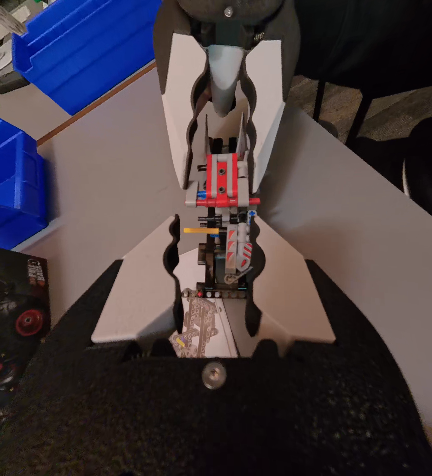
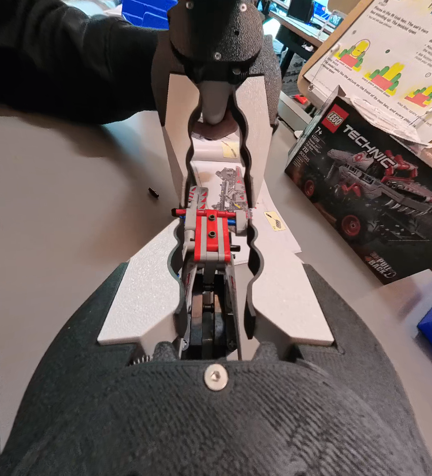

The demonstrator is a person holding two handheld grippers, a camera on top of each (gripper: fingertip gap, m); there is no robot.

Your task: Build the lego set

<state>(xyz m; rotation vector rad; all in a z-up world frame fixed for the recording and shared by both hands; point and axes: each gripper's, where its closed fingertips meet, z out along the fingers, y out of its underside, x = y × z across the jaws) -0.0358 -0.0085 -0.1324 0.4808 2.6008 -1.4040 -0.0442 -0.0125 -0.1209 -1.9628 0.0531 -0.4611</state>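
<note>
A partly built lego model (image 1: 221, 177), with a black frame, a red and grey top panel and grey pieces striped red, hangs above the white table (image 1: 106, 167), held between my two grippers, which face each other. My left gripper (image 1: 214, 219) is closed around the black frame end with the yellow axle. My right gripper (image 1: 221, 190) comes in from the top and grips the red and grey end. In the right wrist view the model (image 2: 211, 237) sits between my right gripper's (image 2: 213, 228) fingers, and my left gripper (image 2: 217, 203) closes on its far end.
The open instruction booklet (image 2: 274, 231) lies under the model. The set's box (image 2: 364, 193) stands on the right, before a printed board (image 2: 390, 51). A small black pin (image 2: 153, 192) lies on the table. Blue bins (image 1: 80, 51) stand along the far left edge. A dark sleeve (image 2: 55, 64) reaches in. Both grippers' tips are close together, under 4 cm apart. It is some 11 cm from my left tips to the small black pin (image 2: 153, 192).
</note>
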